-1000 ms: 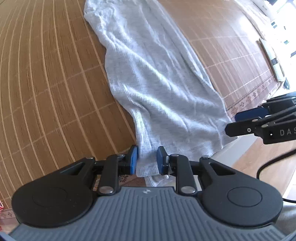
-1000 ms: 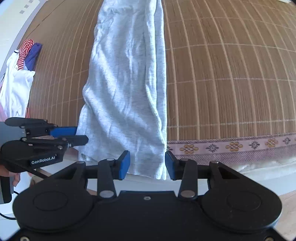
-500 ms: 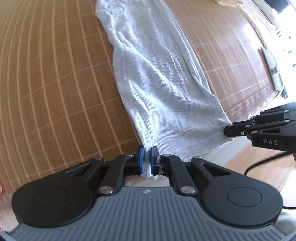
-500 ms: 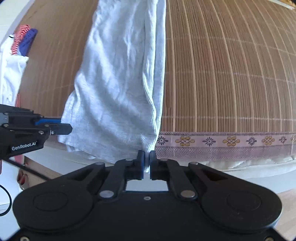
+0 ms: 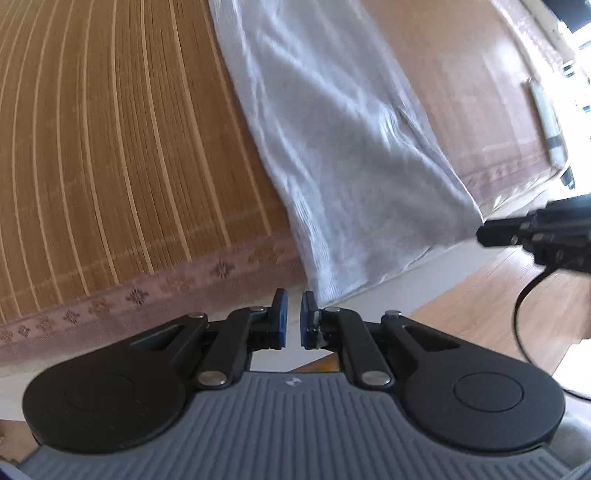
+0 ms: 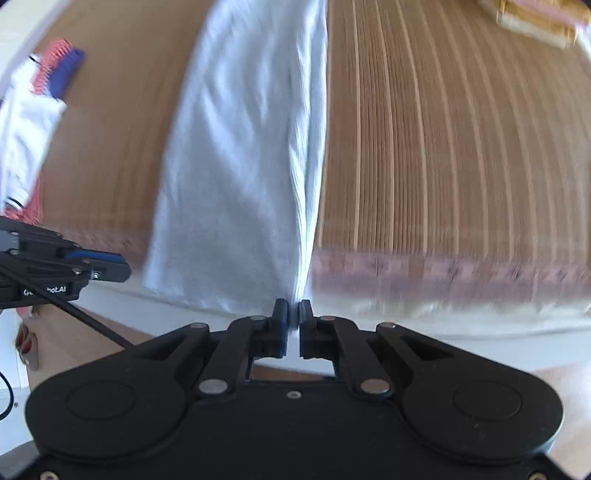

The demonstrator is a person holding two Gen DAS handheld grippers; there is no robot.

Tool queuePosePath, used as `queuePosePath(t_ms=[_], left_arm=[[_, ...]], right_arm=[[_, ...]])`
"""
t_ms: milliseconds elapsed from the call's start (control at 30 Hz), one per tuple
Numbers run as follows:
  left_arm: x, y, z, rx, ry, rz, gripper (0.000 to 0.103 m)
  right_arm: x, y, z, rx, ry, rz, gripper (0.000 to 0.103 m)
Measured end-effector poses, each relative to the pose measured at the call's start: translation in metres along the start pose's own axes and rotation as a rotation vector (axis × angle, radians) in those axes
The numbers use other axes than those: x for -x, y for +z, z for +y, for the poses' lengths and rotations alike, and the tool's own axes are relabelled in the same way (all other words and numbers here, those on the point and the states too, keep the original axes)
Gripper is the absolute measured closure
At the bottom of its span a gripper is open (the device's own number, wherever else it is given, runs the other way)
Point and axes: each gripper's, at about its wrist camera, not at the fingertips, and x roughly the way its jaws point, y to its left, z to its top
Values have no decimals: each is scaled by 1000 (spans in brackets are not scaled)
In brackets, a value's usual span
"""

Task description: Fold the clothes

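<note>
1. Grey garment (image 5: 343,147) lies lengthwise on bamboo mat (image 5: 110,147), hem at mat's near edge.
2. Left tool (image 5: 291,314) & right tool (image 6: 293,314) each narrow, pinching a hem corner.
3. Lift both evenly, keep hem taut, carry twd far end of garment.

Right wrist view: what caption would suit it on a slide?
Right hand-held gripper shut on the near corner of a grey garment lying on a bamboo mat, left hand-held gripper alongside.

A woven bamboo mat (image 5: 110,155) with a patterned purple border (image 6: 443,269) stretches ahead of the tool. Wooden floor (image 5: 480,306) shows below and right of it. A blurred pale block (image 6: 532,22) lies far ahead, to the right.
</note>
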Motion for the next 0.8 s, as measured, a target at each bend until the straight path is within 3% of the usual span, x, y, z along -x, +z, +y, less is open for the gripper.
queuePosePath(t_ms=[67, 133, 300, 400, 500, 567, 700, 767, 800], left_arm=[[0, -4, -3, -21, 14, 4, 94], [6, -7, -6, -37, 15, -3, 94], [25, 2, -8, -54, 16, -80, 94], [22, 16, -10, -47, 9, -110, 94], [11, 27, -14, -51, 0, -105, 94], [2, 30, -20, -72, -7, -93, 94], [-11, 33, -24, -87, 3, -70, 94], [-15, 33, -24, -89, 9, -68, 93], [-15, 33, -23, -85, 7, -68, 91]], right_arm=[[-3, 4, -5, -15, -5, 9, 88], [6, 15, -10, -31, 4, -51, 75], [20, 71, -12, -33, 120, -235, 75], [7, 116, 6, 50, 150, -309, 81], [-14, 154, 18, 93, 149, -305, 81], [-30, 169, 25, 130, 101, -271, 81], [-39, 161, 21, 158, 20, -274, 87], [-33, 150, 15, 158, -99, -303, 82], [-29, 146, 12, 150, -158, -317, 75]])
